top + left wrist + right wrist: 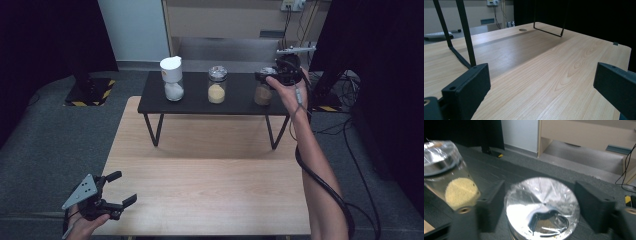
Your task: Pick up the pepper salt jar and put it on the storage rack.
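The brown-filled jar (263,93) stands at the right end of the black shelf (195,102), which rests on thin wire legs at the far side of the wooden table (210,175). In the right gripper view its shiny foil-covered lid (541,206) sits between the two black jaws, with a small gap showing on each side, so the right gripper (272,76) is part open around the lid and its pads do not seem to press on it. In the high view the person's hand and that gripper cover the top of the jar, leaving just the lower glass visible.

Just beside it to the left stands a jar of yellow grains (216,85), also foil-topped, and further left a jar with a white lid (171,79) holding white powder. The three are spaced apart along the shelf, and the brown-filled jar is near the shelf's right edge.

The left gripper (119,189) rests low at the near left corner of the table, jaws spread wide with nothing between them. Broad bare tabletop lies ahead of it, up to the shelf legs (461,37).

The right gripper view is blurred at its left jaw, and the jar's body below the lid is cut off.
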Available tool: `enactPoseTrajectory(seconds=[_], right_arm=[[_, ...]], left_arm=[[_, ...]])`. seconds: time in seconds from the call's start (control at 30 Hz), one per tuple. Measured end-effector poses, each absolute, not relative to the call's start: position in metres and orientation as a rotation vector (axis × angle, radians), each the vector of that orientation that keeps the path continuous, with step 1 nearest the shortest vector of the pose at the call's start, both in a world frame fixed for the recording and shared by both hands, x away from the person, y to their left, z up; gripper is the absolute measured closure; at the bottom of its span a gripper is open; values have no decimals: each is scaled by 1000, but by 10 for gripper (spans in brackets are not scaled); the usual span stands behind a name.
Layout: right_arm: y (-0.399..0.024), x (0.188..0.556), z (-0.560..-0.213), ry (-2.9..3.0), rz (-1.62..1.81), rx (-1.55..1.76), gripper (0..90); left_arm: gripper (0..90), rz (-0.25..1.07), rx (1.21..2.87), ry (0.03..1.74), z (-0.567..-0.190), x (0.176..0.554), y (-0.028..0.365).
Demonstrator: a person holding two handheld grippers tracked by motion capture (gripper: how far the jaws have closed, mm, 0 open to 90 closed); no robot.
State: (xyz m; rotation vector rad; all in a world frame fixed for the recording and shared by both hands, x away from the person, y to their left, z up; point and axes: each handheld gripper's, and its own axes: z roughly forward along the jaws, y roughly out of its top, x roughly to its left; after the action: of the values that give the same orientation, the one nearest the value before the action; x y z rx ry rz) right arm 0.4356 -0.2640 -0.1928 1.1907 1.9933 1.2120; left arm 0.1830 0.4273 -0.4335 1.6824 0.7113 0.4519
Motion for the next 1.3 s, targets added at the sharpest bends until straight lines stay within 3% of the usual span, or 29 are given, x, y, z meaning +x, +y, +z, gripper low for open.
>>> enactPoseTrajectory(seconds=[0.17, 0.3, 0.93, 1.3], right_arm=[[-267, 429, -192, 1949, 1251, 1158, 97], [-271, 423, -189, 1936, 1278, 1127, 66], [-271, 376, -165, 1960, 1351, 916, 61], [-273, 341, -168, 1995, 1427, 777, 61]], left_arm=[[0, 453, 1683, 711, -433, 183, 427], [0, 453, 1684, 711, -433, 183, 427], [0, 457, 1687, 711, -433, 182, 426], [0, 457, 1692, 710, -432, 183, 425]])
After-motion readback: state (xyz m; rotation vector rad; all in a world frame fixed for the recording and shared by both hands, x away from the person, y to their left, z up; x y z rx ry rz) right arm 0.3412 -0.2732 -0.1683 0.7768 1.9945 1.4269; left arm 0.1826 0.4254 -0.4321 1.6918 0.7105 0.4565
